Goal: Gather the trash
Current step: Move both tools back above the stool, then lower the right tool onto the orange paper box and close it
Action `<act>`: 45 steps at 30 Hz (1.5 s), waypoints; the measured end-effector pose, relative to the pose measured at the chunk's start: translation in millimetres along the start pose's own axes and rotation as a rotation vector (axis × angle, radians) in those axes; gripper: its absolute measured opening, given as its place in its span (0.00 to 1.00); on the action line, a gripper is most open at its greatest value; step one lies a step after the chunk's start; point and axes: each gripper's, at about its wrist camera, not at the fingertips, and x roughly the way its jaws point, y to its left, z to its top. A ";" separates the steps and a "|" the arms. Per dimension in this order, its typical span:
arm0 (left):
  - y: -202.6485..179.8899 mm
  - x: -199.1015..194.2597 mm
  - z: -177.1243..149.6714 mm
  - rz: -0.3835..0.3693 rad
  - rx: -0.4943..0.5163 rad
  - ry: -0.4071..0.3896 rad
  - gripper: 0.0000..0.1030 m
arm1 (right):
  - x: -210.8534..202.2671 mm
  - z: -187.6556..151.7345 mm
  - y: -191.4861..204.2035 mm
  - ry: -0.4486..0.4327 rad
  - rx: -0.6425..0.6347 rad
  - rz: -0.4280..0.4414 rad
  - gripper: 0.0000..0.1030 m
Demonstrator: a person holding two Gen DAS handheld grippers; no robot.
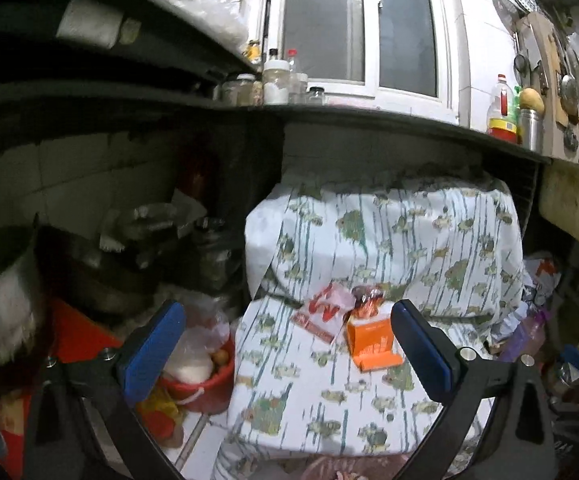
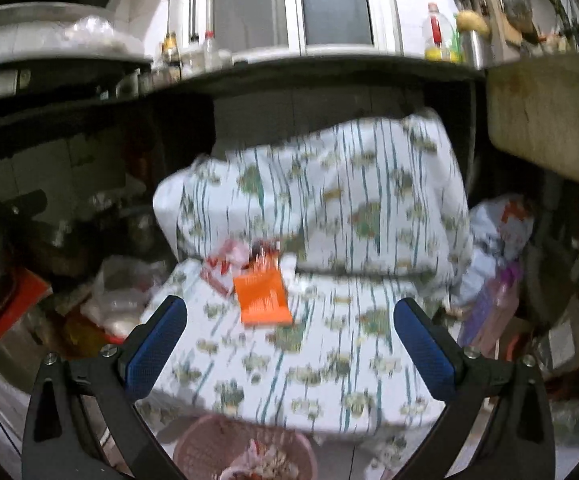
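Cluttered kitchen storage is seen under a dark shelf point(image 1: 369, 120) lined with jars and bottles, with a window behind. Below it, a bulky shape is draped in a patterned cloth point(image 1: 389, 240), whose near part forms a flat surface. On that surface, toward its far side, the trash is seen: an orange carton point(image 1: 371, 340) lying flat, with a red-and-white wrapper point(image 1: 321, 312) just to its left and a dark, shiny wrapper point(image 1: 367, 294) touching its far end.

A pink basket point(image 2: 245, 452), already holding crumpled scraps, stands on the floor at the near edge of the cloth. A red bucket point(image 1: 205, 384) stuffed with bags is seen to the left.

The left hand-held gripper point(image 1: 287, 344) is spread wide with nothing between its pads; the carton lies beyond its right finger. The right hand-held gripper point(image 2: 289, 340) is likewise spread and empty, the carton lying beyond it, slightly to the left.

The step in hand is judged to be a fresh pick, with three pieces not yet collected. A reach forward and down to the carton is called for, the pads being closed across its narrow sides, followed by a carry back to the pink basket.
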 end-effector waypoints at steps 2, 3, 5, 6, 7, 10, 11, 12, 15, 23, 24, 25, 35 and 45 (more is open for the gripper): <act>-2.9 3.7 16.9 -0.002 -0.008 -0.013 1.00 | 0.2 19.3 -2.0 -0.026 0.001 0.006 1.00; -5.8 6.7 28.1 -0.015 -0.004 -0.024 1.00 | 2.1 29.6 -2.5 -0.038 0.001 0.009 1.00; -11.7 12.7 43.5 -0.024 0.017 -0.033 1.00 | 8.7 49.2 -4.2 -0.056 0.007 0.008 1.00; -16.3 17.8 53.5 -0.017 0.034 -0.044 1.00 | 13.4 59.1 -5.1 -0.061 0.012 0.010 1.00; -19.3 22.1 60.2 0.000 0.039 -0.052 1.00 | 19.3 68.2 -6.2 -0.062 0.017 0.010 1.00; -22.7 41.3 77.9 0.045 0.013 -0.031 1.00 | 40.4 90.3 -12.2 -0.058 0.067 0.036 1.00; -21.9 48.4 82.3 0.026 0.002 -0.024 1.00 | 48.6 96.2 -13.3 -0.052 0.082 0.047 1.00; -21.1 52.8 83.5 0.027 -0.004 -0.020 1.00 | 58.5 101.5 -13.9 -0.044 0.094 0.045 1.00; -19.0 81.3 85.6 0.049 -0.002 0.011 1.00 | 90.4 111.7 -13.9 -0.008 0.114 0.040 1.00; -8.2 176.7 80.7 0.074 -0.012 0.146 1.00 | 189.3 104.7 -0.4 0.149 0.091 0.061 1.00; -6.7 182.0 79.8 0.079 -0.017 0.149 1.00 | 202.4 99.9 1.6 0.178 0.088 0.065 1.00; -4.2 193.5 77.4 0.098 -0.016 0.158 1.00 | 215.7 94.7 4.1 0.212 0.087 0.070 1.00; 9.1 250.4 53.2 0.176 0.008 0.253 1.00 | 347.3 32.9 39.8 0.597 -0.009 0.125 1.00; 16.4 266.3 40.4 0.173 -0.005 0.313 1.00 | 396.4 -10.7 53.9 0.778 -0.020 0.048 1.00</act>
